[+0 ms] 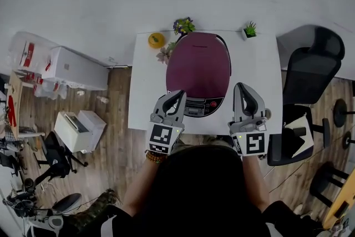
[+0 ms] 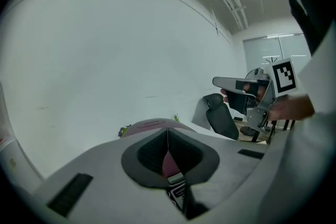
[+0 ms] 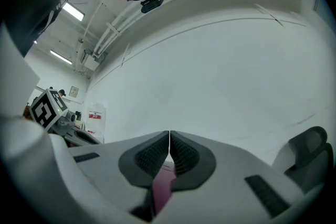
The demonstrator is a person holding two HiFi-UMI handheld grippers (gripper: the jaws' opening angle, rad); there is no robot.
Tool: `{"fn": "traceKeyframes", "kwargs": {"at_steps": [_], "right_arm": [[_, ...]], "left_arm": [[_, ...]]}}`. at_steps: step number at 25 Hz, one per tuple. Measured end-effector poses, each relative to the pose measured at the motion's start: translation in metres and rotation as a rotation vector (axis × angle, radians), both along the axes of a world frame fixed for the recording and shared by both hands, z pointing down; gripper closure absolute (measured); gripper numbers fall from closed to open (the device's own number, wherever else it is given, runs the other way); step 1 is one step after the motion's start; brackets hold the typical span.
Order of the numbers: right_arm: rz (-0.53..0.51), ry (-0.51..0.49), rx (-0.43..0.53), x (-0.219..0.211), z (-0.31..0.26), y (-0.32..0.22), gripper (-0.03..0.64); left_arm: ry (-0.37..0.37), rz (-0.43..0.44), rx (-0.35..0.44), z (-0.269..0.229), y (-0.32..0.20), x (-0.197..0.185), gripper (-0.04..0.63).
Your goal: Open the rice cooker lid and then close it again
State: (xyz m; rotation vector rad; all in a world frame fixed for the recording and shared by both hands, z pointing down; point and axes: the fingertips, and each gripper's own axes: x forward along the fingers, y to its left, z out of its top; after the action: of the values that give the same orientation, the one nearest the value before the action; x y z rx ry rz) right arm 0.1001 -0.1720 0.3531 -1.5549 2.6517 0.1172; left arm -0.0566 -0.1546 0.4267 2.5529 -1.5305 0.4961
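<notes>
At the white table's [image 1: 145, 91] far edge sit a yellow object [image 1: 156, 39], a flowering plant [image 1: 183, 25] and a small green plant [image 1: 250, 30]; a black chair [image 1: 308, 75] stands right of it.

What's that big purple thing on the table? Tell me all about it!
It's a rice cooker, round, with a shiny plum-purple lid that is shut. A silver-and-black control panel with a red button sits at its front, and a dark handle curves round the back. It stands on a white table. The left gripper and right gripper hover by its front; neither holds it.
</notes>
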Motion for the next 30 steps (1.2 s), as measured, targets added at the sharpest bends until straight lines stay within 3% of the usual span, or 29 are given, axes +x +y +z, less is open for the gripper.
{"fn": "traceKeyframes", "kwargs": {"at_steps": [8, 18, 30], "right_arm": [[0.004, -0.006, -0.008, 0.001, 0.001, -0.003, 0.586], [0.039, -0.018, -0.026, 0.013, 0.006, -0.005, 0.588], [0.114, -0.017, -0.032, 0.050, 0.010, -0.004, 0.586]], "left_arm": [[-0.023, 0.072, -0.116, 0.027, 0.002, 0.008, 0.571], [-0.102, 0.174, -0.284, 0.071, 0.013, 0.023, 0.572], [-0.153, 0.222, -0.394, 0.101, 0.022, 0.030, 0.572]]}}
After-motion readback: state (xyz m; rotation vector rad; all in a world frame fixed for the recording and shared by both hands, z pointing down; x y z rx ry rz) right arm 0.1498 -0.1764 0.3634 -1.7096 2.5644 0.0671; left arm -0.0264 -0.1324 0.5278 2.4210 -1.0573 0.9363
